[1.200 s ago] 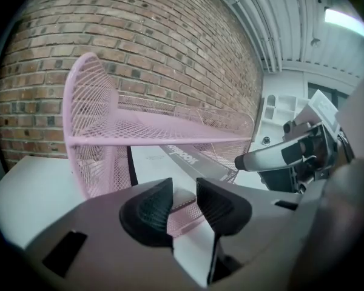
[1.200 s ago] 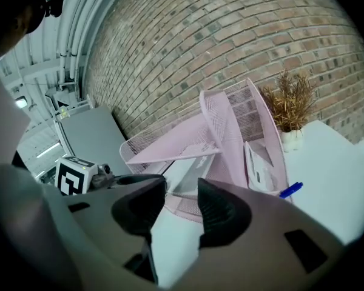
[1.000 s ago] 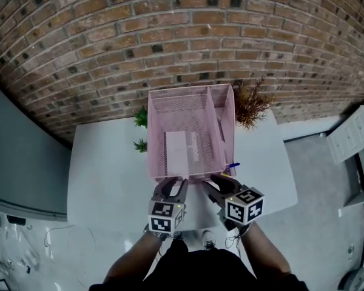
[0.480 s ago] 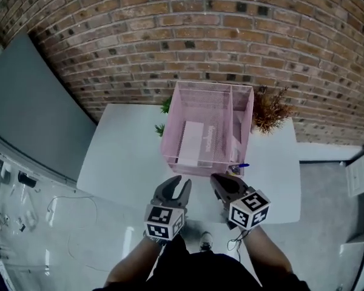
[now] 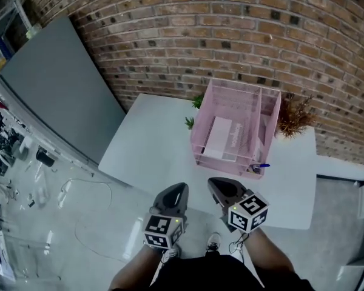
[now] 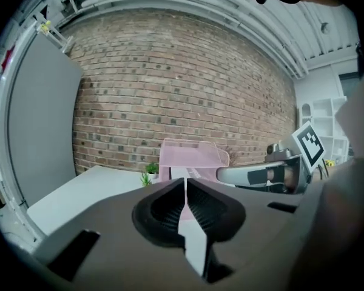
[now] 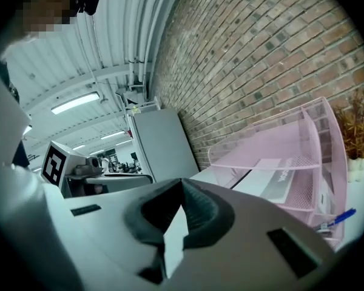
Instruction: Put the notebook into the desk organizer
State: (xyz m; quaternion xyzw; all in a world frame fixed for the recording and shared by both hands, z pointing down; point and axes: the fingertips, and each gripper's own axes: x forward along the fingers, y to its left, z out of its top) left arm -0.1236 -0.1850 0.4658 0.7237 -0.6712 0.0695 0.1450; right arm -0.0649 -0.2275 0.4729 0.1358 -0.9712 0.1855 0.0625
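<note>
The pink mesh desk organizer stands on the white table near the brick wall. A white notebook lies flat inside its wide compartment. Both grippers hang side by side at the table's near edge, apart from the organizer. The jaws of my left gripper are closing; their tips have met, with nothing between them. My right gripper is shut and empty. The left gripper view looks past its jaws at the organizer. In the right gripper view, the gripper points toward the organizer and notebook.
A blue pen pokes out at the organizer's front right corner. A dried brown plant stands to its right, small green plants to its left. A grey panel leans left of the table. Cables lie on the glossy floor.
Both grippers have drawn back from the organizer's front to the table's near edge. The right jaws shut first, then the left. The head view has swung to the left.
</note>
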